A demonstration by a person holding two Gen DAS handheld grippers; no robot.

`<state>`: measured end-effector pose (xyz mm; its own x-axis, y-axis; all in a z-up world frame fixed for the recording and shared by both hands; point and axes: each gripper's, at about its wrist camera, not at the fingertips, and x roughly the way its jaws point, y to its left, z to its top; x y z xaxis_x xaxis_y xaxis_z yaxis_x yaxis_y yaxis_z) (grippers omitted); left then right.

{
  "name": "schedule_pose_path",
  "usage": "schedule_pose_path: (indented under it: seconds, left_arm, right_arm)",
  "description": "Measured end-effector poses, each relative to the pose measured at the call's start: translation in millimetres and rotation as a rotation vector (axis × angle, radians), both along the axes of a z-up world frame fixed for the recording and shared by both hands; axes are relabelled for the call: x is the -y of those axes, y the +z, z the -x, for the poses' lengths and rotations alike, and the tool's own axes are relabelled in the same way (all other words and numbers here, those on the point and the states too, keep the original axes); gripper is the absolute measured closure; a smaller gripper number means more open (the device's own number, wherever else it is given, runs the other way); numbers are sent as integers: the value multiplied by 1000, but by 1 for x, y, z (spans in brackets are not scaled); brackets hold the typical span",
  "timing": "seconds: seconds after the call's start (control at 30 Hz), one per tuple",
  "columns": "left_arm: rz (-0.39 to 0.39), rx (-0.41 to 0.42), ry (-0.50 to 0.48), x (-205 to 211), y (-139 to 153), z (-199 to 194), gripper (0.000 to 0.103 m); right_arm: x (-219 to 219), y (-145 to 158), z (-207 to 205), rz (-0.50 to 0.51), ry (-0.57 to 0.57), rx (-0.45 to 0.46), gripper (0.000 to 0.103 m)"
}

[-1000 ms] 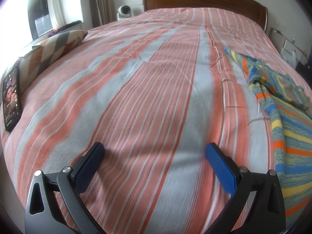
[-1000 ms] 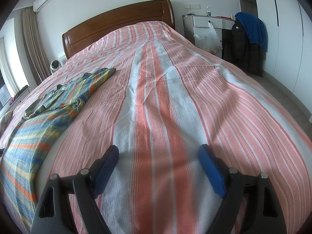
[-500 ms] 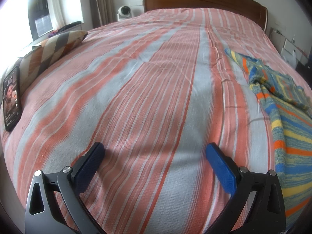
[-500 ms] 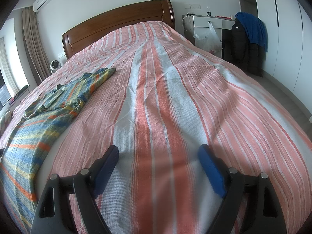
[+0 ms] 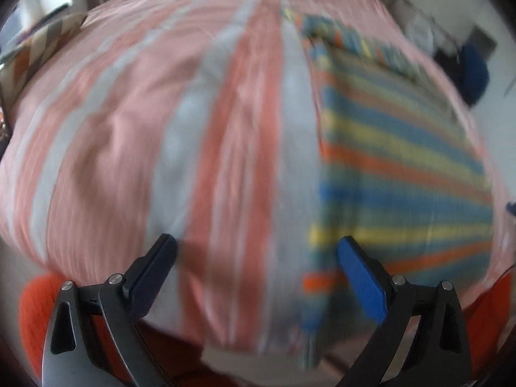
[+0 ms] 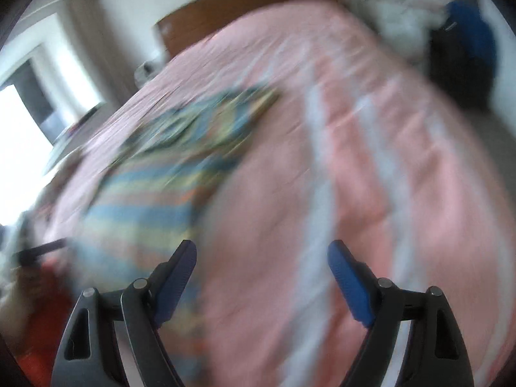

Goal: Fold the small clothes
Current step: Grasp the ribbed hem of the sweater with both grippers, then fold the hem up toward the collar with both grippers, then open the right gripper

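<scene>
Okay, both views heavily motion-blurred. Left wrist view, going left to right: a striped brown-and-cream pillow (image 5: 42,45) sits at the upper left edge of the frame on the bed (image 5: 135,135), which fills most of the picture with its pink, orange and pale grey striped cover. The left gripper (image 5: 256,259) is at the bottom centre, fingers spread wide and released, nothing between them; the left finger pad (image 5: 151,277) looks dark, the right one bright blue. The striped garment (image 5: 403,161), with blue, yellow and orange bands, lies flat on the bed in the right half of the frame; its near left edge runs down just beside the blue finger and hangs over the bed's front edge. Orange-red fabric (image 5: 35,309) shows at the lower left corner below the bed edge; what it is cannot be told. Dark blue clothing (image 5: 474,74) hangs at the upper right.

Right wrist view: a bright window (image 6: 22,148) is at the left edge. The striped garment (image 6: 154,193) lies left of centre on the bed (image 6: 371,167), stretching toward the upper middle. The right gripper (image 6: 262,253) is at the bottom centre, fingers released and wide apart, empty; its left finger overlaps the garment's near end in the picture, contact unclear. A wooden headboard (image 6: 245,9) is at the top, dark clothing (image 6: 461,51) at the upper right.
</scene>
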<state>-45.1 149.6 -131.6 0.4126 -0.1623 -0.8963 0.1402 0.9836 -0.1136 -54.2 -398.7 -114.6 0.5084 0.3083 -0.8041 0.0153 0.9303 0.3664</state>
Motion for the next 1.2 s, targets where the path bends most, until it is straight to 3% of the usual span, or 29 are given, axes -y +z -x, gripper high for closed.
schedule_pose_path:
  seconds: [0.07,0.17,0.3,0.33,0.37,0.4,0.43,0.5,0.63,0.73,0.8,0.97,1.07,1.2]
  left_arm:
    - [-27,-17,-40,11,2,5,13]
    - [-30,-66,-88,21,-1,7,17]
    - [-99,-80,-127,30,-4,6,35]
    - [-94,-93,-127,29,-3,4,48]
    - [-87,-109,-138,29,-3,2,79]
    - [-76,-122,-150,28,-4,-1,97]
    - [-54,-141,-152,25,-4,-4,100]
    - [-11,-143,-138,17,0,-9,101]
    - [216,-125,-94,-15,28,-29,101]
    - [360,-60,-67,-34,55,-69,101]
    - [415,-19,-36,-40,67,-112,101]
    - [411,89,-12,-21,77,-212,101]
    - [354,111,-1,9,76,-284,101]
    - [280,126,32,47,64,-339,100]
  right_arm:
    - [-19,-10,16,-31,51,-83,20]
    - [-41,-33,29,-80,104,-193,21]
    - [-56,-59,27,-55,131,-266,34]
    - [-59,-63,24,-55,140,-282,40]
    - [-64,-66,22,-51,161,-297,46]
    - [-69,-66,20,-41,186,-305,68]
    - [-73,-66,20,-39,205,-308,98]
    - [-70,-60,20,-86,198,-296,97]
    - [-51,-33,19,-202,135,-220,97]
    - [-30,-6,1,-283,73,-89,97]
    - [-19,3,-21,-272,46,-30,97]
    - [5,13,-112,-235,-44,96,97]
    - [12,16,-174,-179,-56,131,97]
    - [32,10,-248,-143,-94,142,97]
